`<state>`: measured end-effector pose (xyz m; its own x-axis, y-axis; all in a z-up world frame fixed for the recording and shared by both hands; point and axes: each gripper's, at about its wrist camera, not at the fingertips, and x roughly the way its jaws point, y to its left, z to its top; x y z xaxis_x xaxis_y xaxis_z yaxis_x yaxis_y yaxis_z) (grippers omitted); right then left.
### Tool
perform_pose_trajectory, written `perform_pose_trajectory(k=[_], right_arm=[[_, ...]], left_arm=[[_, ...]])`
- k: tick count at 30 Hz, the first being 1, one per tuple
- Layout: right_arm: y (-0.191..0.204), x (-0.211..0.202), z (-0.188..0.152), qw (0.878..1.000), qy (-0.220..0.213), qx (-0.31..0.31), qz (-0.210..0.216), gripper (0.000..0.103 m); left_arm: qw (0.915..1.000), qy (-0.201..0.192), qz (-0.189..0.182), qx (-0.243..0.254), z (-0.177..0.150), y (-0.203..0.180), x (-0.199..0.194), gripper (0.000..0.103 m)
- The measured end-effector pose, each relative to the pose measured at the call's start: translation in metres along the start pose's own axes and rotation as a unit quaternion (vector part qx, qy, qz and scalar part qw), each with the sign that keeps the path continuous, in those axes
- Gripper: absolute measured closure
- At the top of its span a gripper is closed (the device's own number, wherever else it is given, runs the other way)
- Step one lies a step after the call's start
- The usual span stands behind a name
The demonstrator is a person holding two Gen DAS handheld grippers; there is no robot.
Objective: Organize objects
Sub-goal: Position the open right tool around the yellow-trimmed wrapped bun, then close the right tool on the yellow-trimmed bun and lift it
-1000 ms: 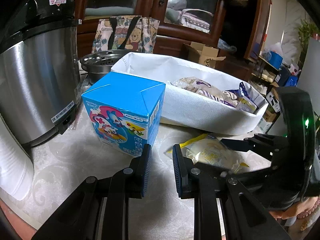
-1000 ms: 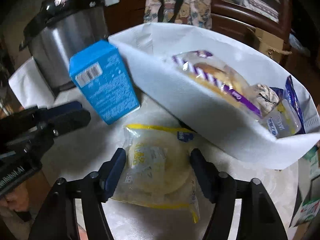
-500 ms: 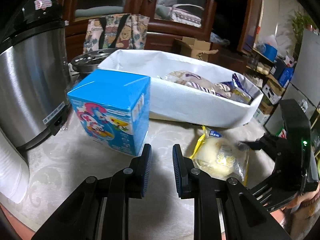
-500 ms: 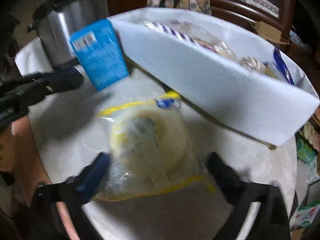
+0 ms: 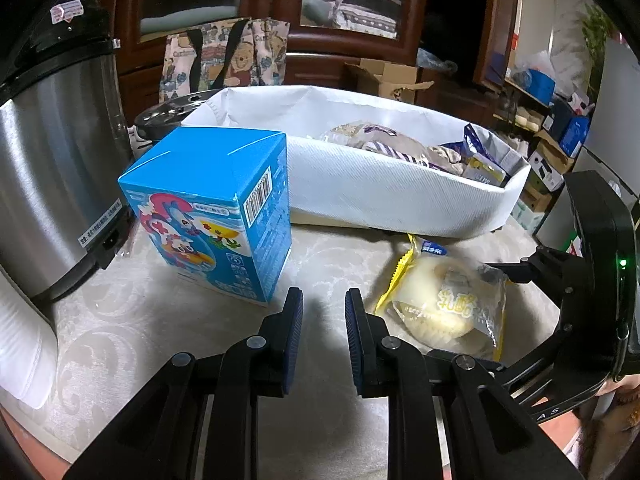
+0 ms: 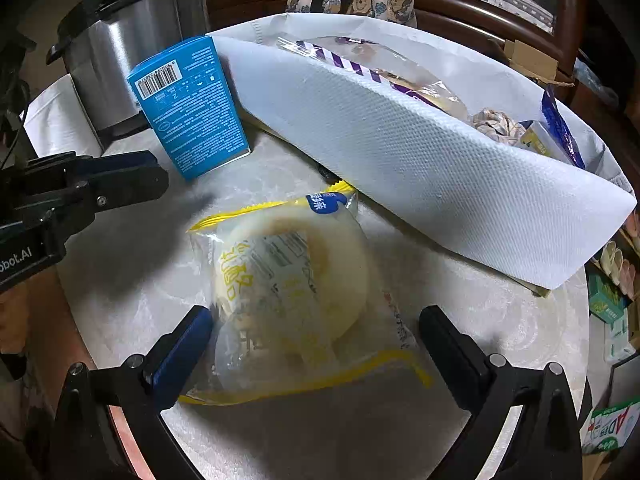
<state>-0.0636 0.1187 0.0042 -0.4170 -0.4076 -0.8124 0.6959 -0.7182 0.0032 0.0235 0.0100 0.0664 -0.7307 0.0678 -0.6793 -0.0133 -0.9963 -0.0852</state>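
A bun in a clear bag with yellow edges (image 6: 296,280) lies flat on the pale table, in front of the white fabric basket (image 6: 420,168). My right gripper (image 6: 316,316) straddles the bag with its jaws spread wide, and neither pad presses on it. The left wrist view has the same bag (image 5: 444,304) at the right, below the basket (image 5: 380,196). A blue carton (image 5: 208,208) stands upright to the left of it. My left gripper (image 5: 324,300) hovers between carton and bag, jaws a narrow gap apart and holding nothing.
A steel rice cooker (image 5: 48,160) stands at the left behind the carton (image 6: 192,108). The basket holds several wrapped snacks (image 6: 400,76). A print tote bag (image 5: 224,60) and wooden cabinets are behind. The table edge runs close under both grippers.
My right gripper's jaws have spread from close beside the bag to full width, and the gripper has come lower over it. The left gripper's narrow gap is unchanged.
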Motion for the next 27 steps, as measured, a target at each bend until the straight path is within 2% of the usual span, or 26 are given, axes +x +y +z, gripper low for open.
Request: perform_pose_trajectory(k=[22, 27], right_arm=[[0.001, -0.006, 0.001, 1.000, 0.005, -0.008, 0.008, 0.000], [0.008, -0.010, 0.000, 1.000, -0.007, -0.003, 0.018, 0.015]], left_arm=[[1.0000, 0.007, -0.001, 0.007, -0.002, -0.004, 0.002, 0.083], [1.0000, 0.004, -0.003, 0.002, -0.001, -0.003, 0.000, 0.083]])
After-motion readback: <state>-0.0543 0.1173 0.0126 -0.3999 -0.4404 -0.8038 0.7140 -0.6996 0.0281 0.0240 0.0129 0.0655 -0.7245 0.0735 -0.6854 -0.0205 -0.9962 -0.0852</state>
